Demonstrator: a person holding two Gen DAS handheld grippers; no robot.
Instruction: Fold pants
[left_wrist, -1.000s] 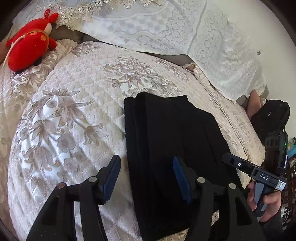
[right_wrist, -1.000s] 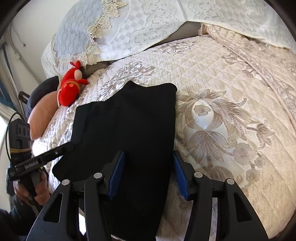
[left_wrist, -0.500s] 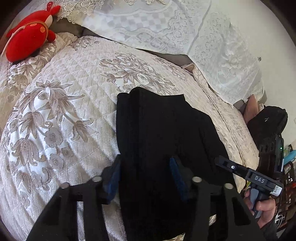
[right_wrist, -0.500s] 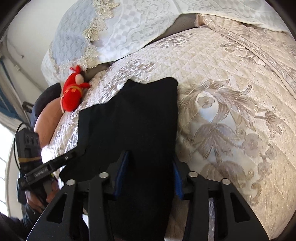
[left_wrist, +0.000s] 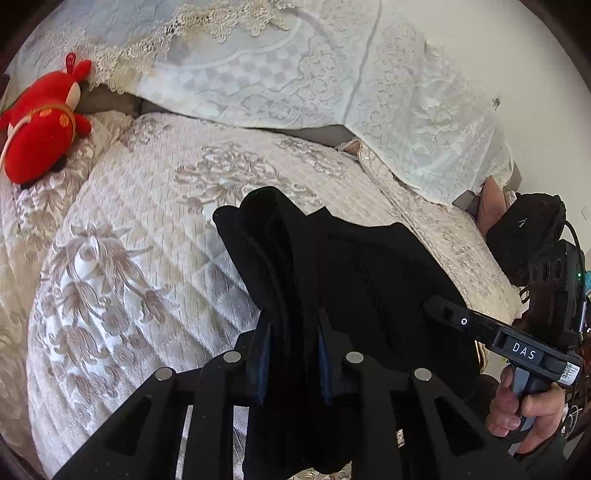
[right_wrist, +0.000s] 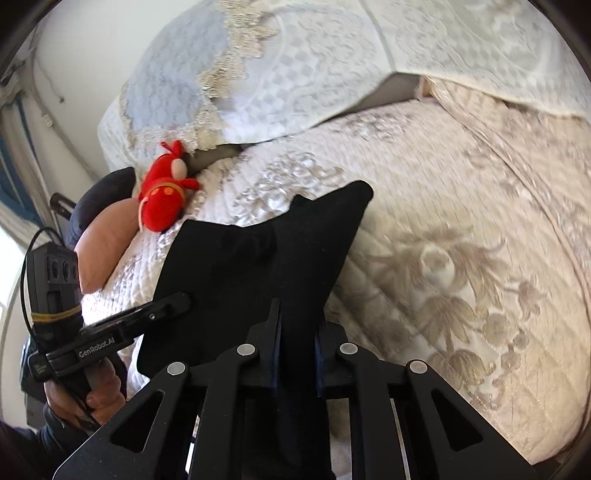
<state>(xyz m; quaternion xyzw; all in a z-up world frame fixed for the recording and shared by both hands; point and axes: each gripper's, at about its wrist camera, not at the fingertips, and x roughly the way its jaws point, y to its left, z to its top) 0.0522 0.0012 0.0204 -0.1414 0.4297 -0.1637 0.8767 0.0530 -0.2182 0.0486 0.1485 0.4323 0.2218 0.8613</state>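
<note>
Both grippers had just closed on the near edge of the black pants (left_wrist: 332, 266) on the quilted bed (left_wrist: 122, 258); the left gripper (left_wrist: 293, 354) and right gripper (right_wrist: 297, 350) each clamped cloth. The lift for the fold appeared under way; the next move likely called for carrying that edge evenly toward the far end.

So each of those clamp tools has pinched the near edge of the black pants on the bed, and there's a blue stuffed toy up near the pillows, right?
Almost. The stuffed toy is red, not blue; the left wrist view shows it clearly beside the pillows. The rest holds: the left gripper and right gripper each have jaws that have just been closing and now pinch the near edge of the black pants on the bed.
</note>
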